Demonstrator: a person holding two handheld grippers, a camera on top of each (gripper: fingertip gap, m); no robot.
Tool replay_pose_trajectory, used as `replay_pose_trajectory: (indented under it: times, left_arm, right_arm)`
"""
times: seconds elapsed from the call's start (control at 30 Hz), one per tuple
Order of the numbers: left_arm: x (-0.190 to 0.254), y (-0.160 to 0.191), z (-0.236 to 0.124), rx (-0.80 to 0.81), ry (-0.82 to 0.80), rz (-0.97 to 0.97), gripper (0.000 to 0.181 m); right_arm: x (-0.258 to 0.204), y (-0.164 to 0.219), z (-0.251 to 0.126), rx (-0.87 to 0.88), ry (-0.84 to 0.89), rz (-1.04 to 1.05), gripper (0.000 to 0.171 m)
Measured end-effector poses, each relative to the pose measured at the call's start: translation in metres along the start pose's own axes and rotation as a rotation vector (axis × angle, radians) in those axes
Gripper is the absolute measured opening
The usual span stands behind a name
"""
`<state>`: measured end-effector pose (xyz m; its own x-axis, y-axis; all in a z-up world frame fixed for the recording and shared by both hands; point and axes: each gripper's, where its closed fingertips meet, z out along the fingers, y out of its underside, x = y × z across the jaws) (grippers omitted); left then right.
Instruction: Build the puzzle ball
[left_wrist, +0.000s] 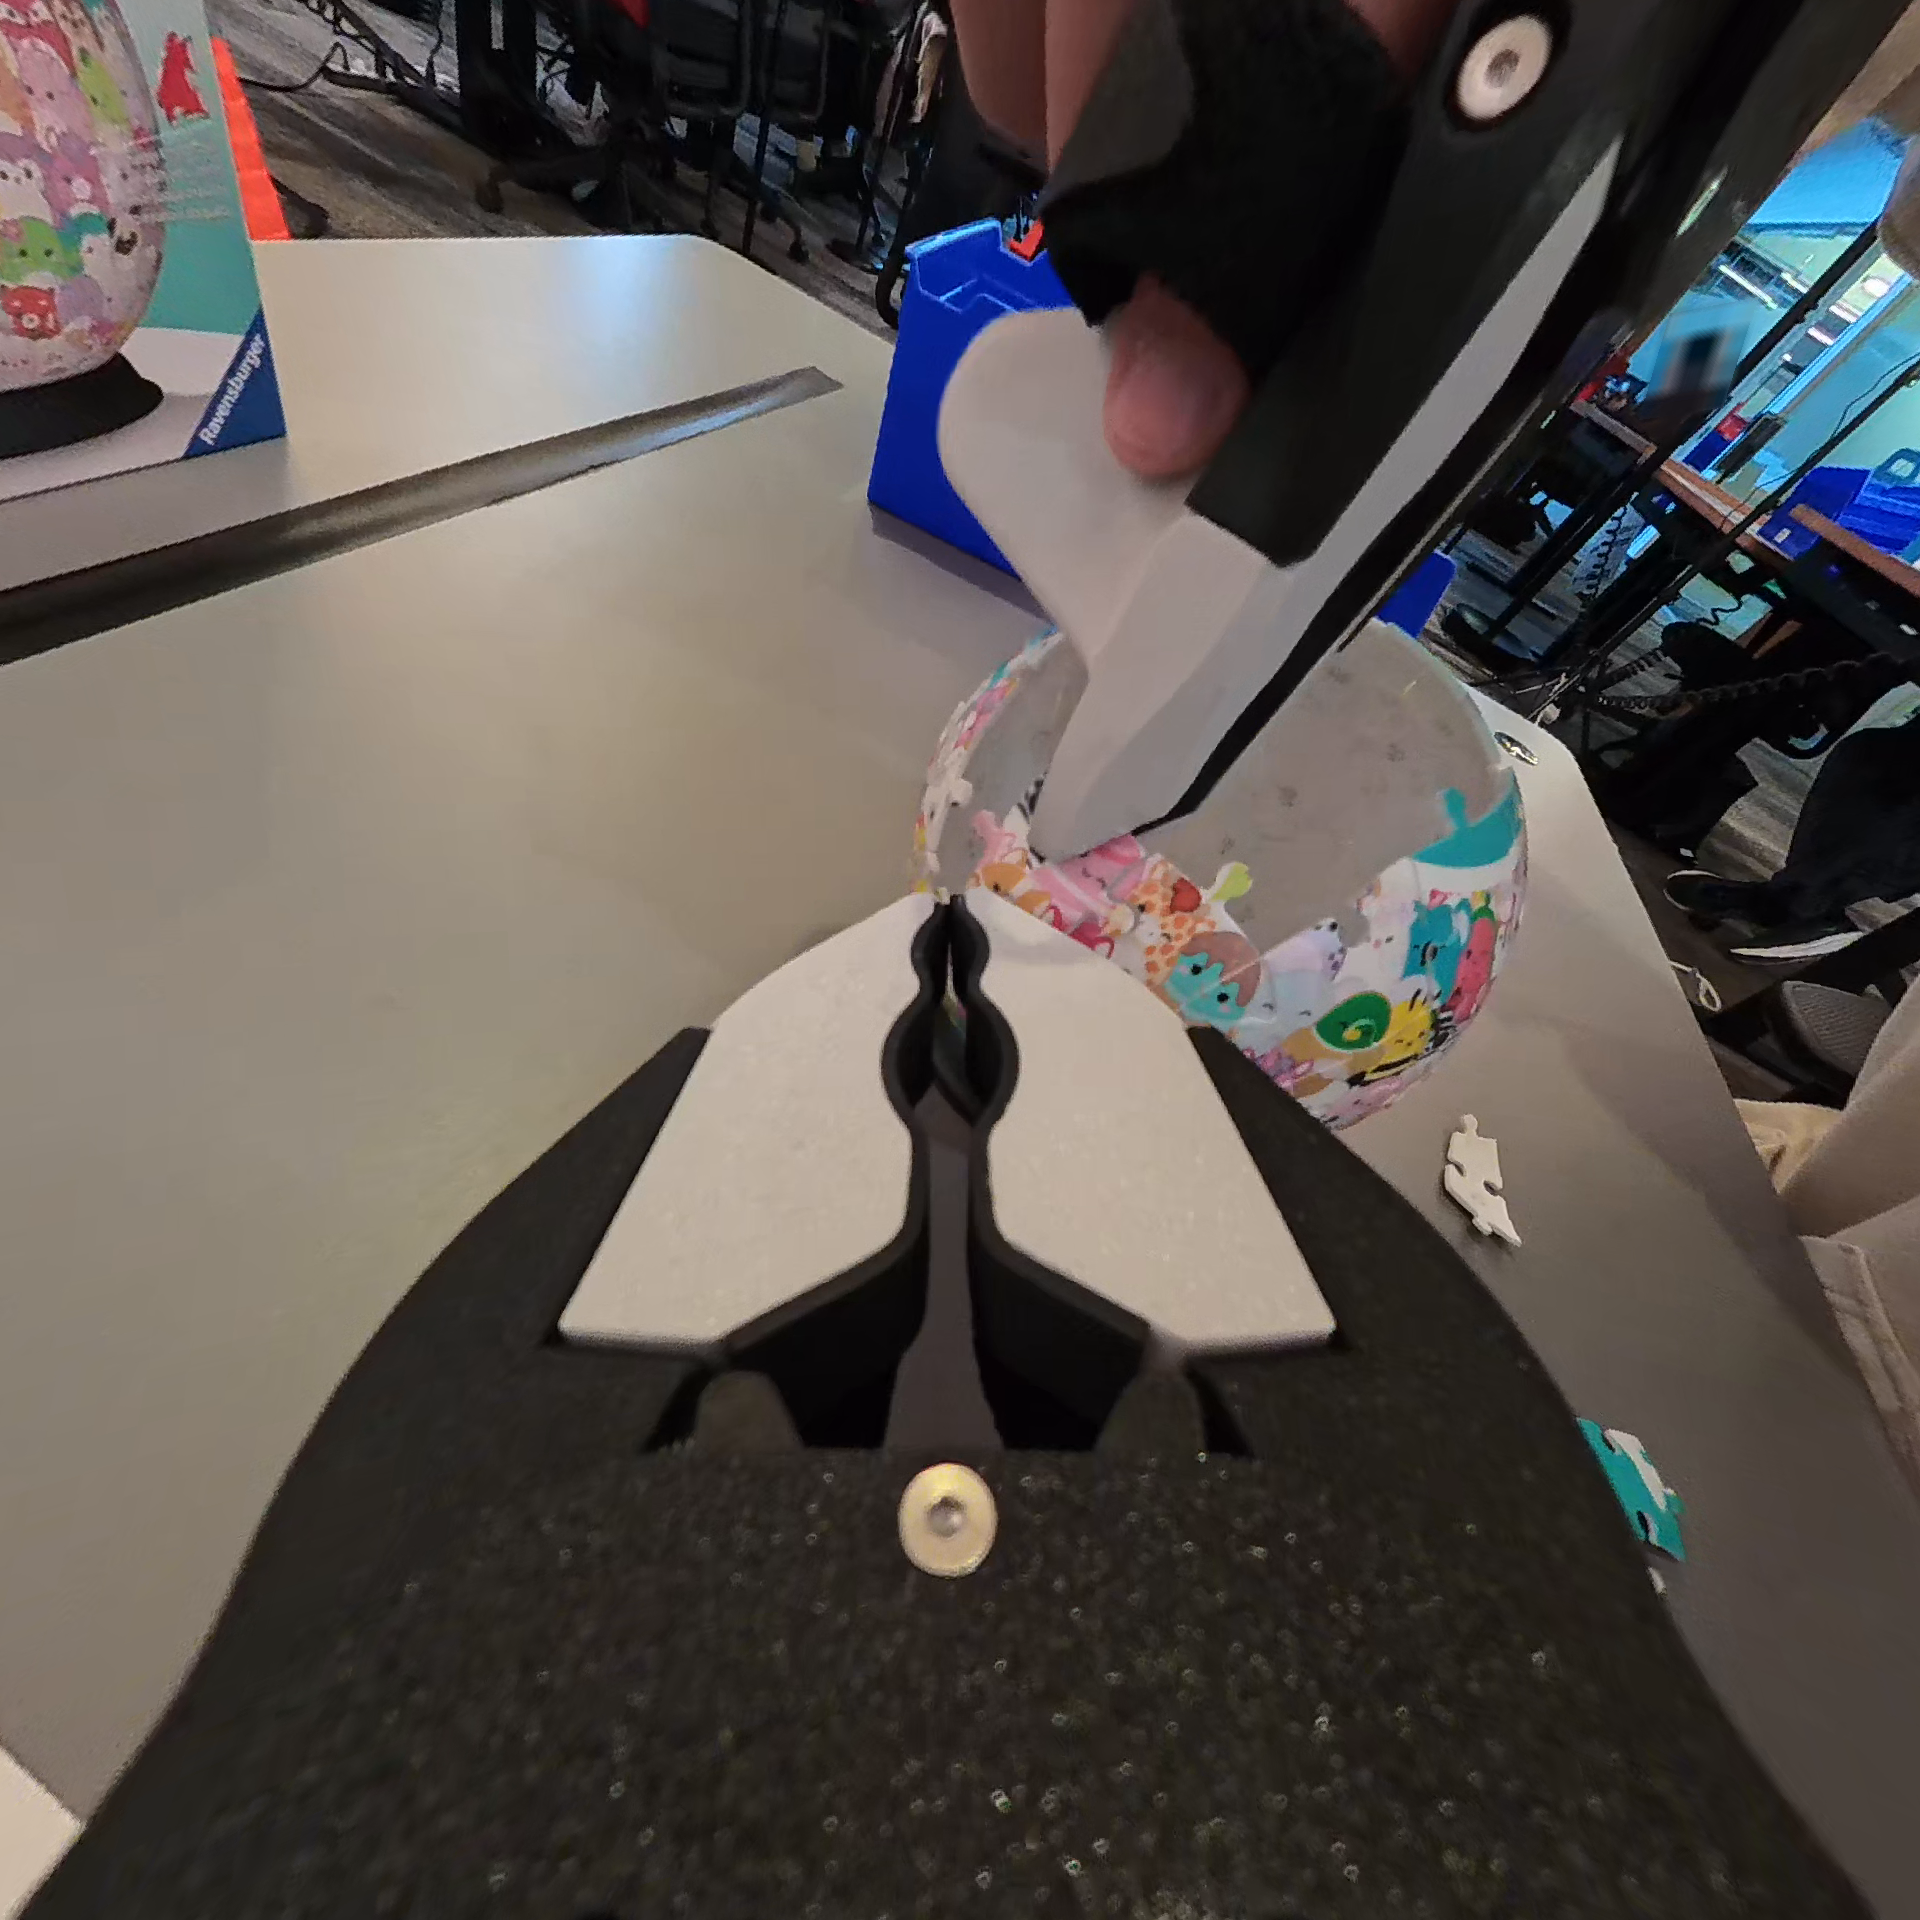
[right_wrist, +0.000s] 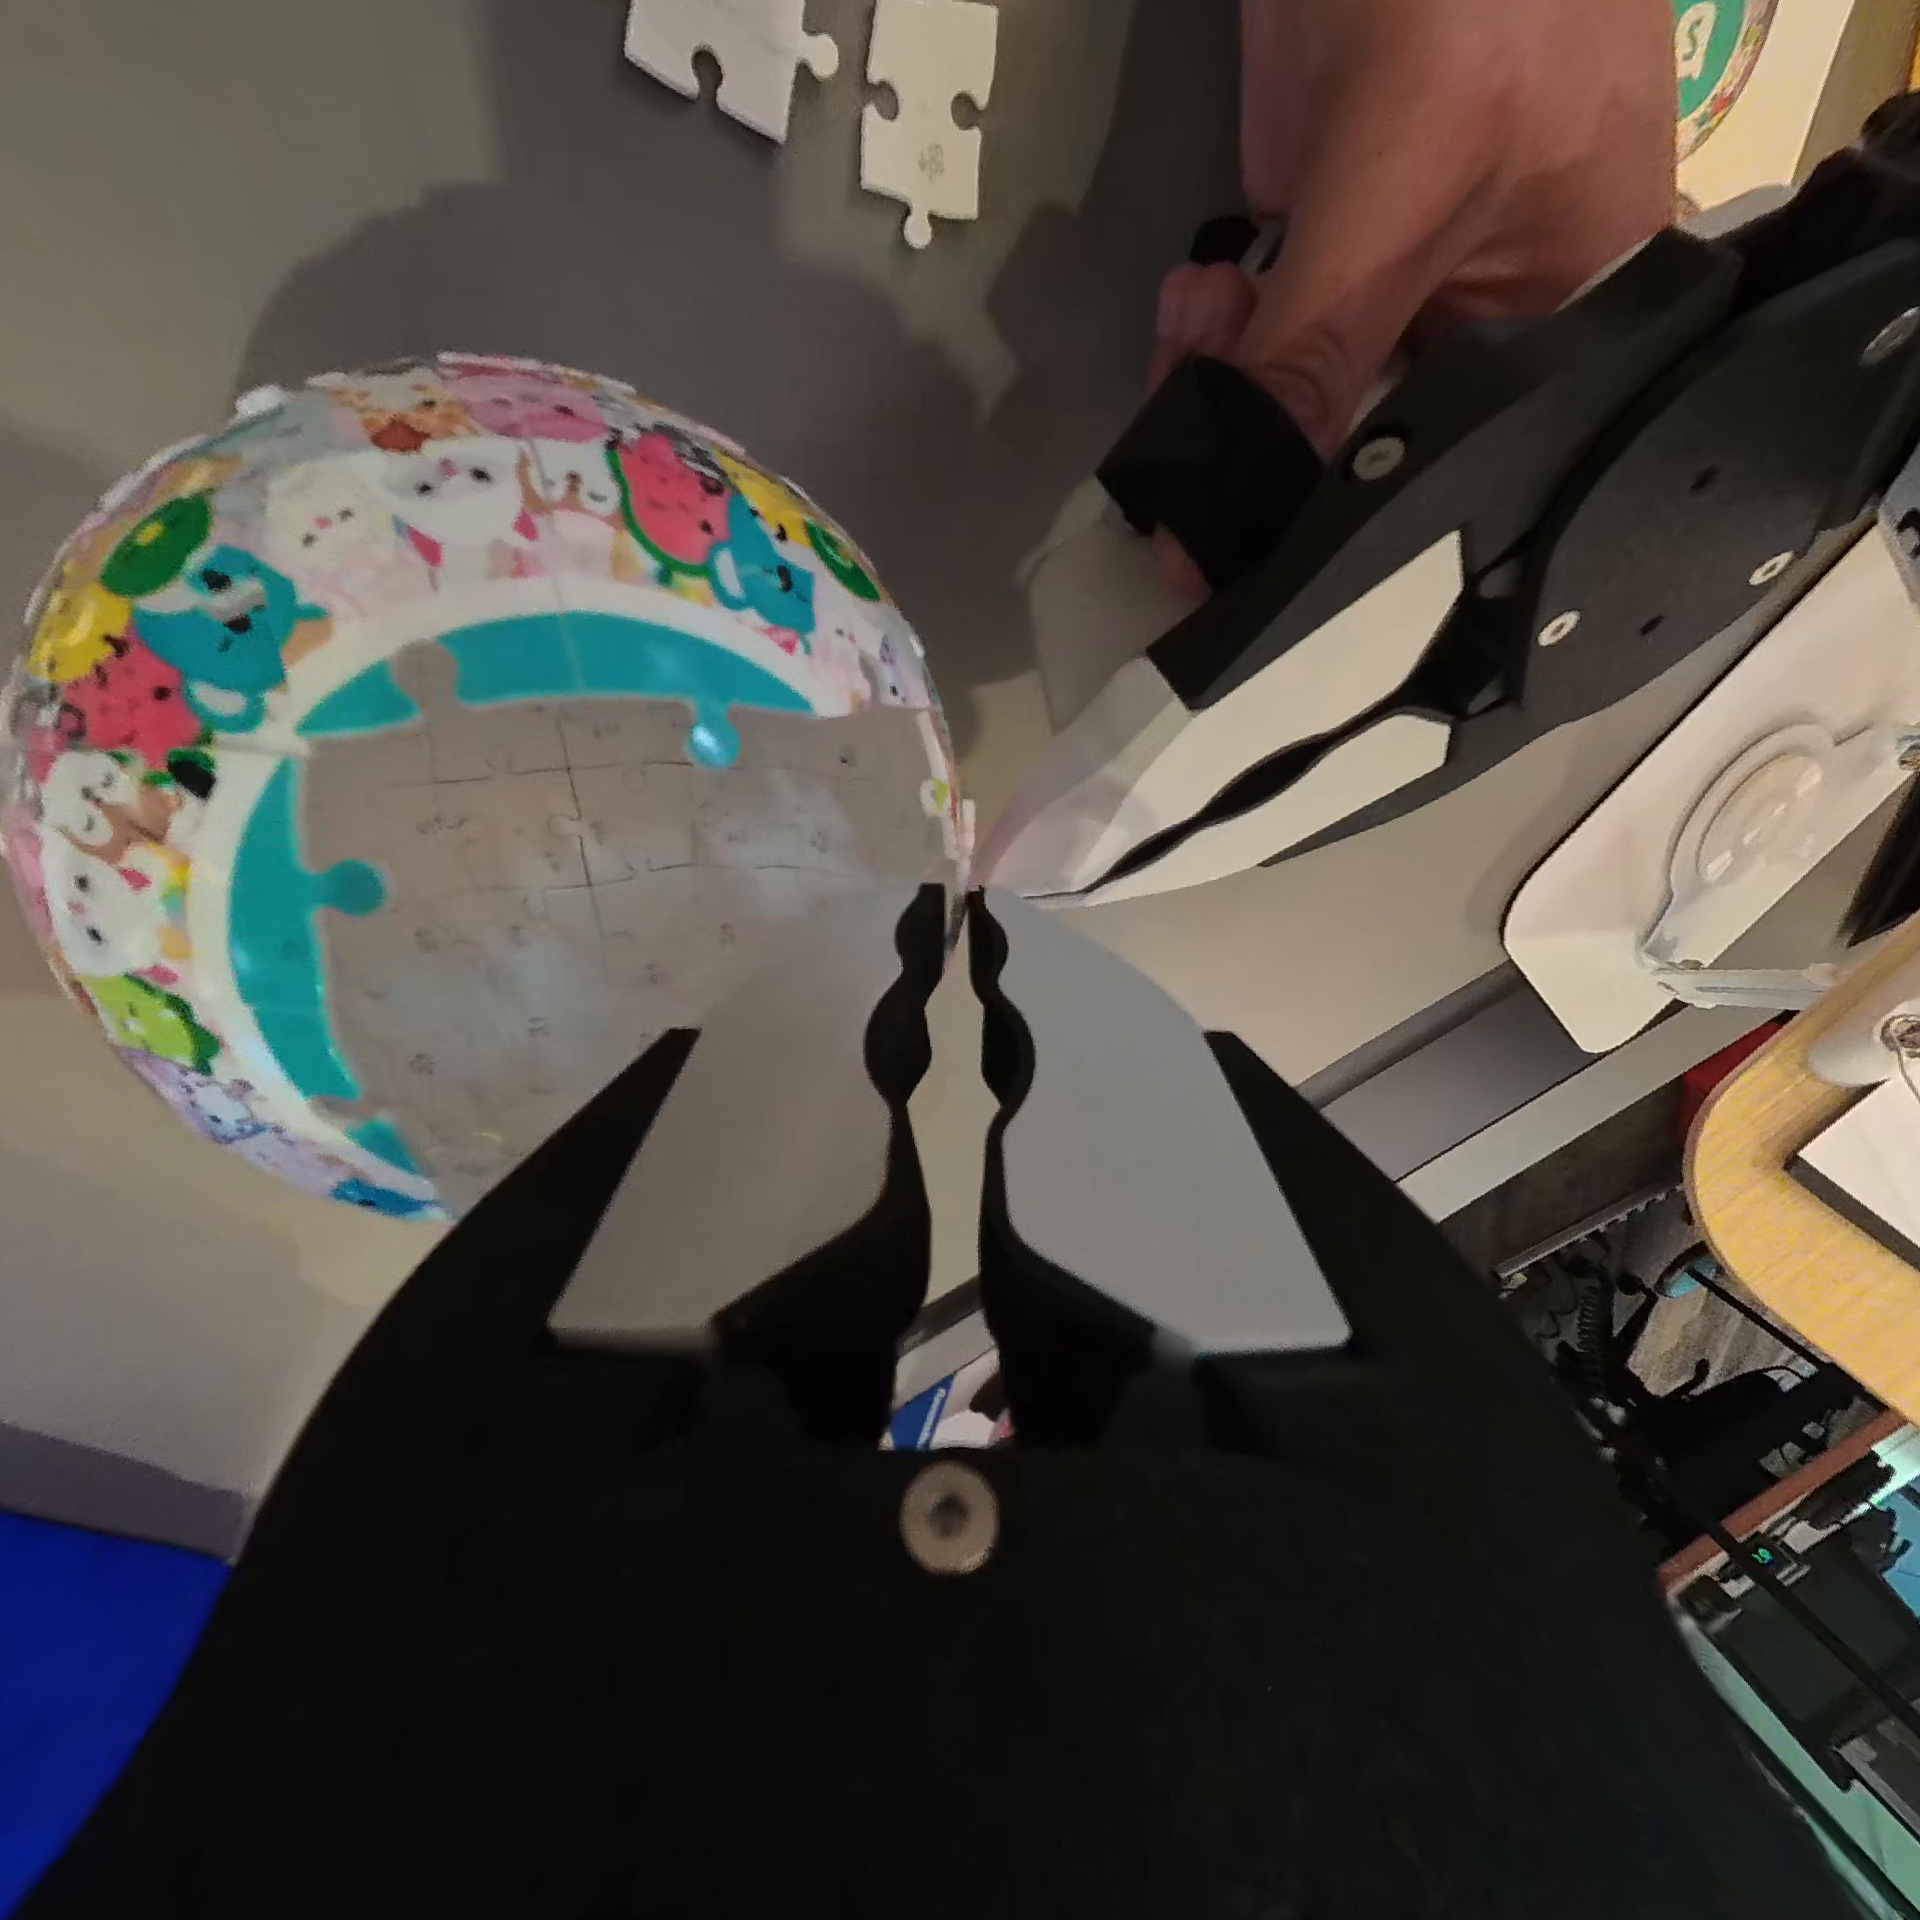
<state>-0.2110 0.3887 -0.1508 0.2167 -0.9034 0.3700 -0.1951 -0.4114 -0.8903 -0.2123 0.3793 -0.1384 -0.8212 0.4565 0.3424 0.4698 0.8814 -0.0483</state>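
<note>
The puzzle ball is a part-built shell with bright cartoon animals outside and grey inside, resting on the grey table. Its wide opening faces the right wrist view. My right gripper is shut on the ball's rim, and it reaches down from the top right in the left wrist view. My left gripper is shut, with its tips against the rim right beside the right gripper's tips; it also shows in the right wrist view. I cannot tell whether it pinches anything.
Loose pieces lie on the table: a white one, a teal one, and two white ones. The puzzle's box stands far left and a blue bin stands behind the ball. The table edge runs close on the right.
</note>
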Motion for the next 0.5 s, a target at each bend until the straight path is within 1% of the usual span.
replay_pose_trajectory:
  times: [0.27,0.5]
  left_arm:
    - [-0.002,-0.001,-0.009,0.018,-0.027,0.003,0.000]
    - [-0.003,0.002,-0.009,0.011,-0.034,0.004,0.000]
  right_arm:
    - [0.004,0.001,-0.002,0.005,0.023,-0.026,0.002]
    - [0.004,-0.001,-0.003,0.014,0.032,-0.026,0.002]
